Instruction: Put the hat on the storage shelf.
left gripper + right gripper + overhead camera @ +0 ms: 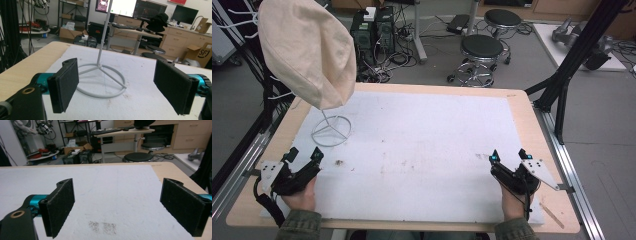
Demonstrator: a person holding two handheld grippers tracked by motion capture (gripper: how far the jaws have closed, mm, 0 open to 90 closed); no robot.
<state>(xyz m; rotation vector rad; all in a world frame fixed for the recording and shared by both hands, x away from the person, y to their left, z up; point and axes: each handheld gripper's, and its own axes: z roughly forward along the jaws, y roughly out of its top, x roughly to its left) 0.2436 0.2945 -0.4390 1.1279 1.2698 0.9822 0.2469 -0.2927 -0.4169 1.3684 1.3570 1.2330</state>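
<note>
High view: your left gripper [305, 156], jaws apart and empty, sits just short of the white wire stand [331, 131] with the cream hat [309, 50] up on its upright pole, your right gripper [509, 155] well off; left gripper view: stand base [101, 80] dead ahead; right gripper view: jaws apart over bare white mat [112, 192].

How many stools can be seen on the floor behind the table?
2. One stool stands just beyond the far edge of the table; the other stool is farther back, slightly right. More may be hidden outside the high view.
</note>
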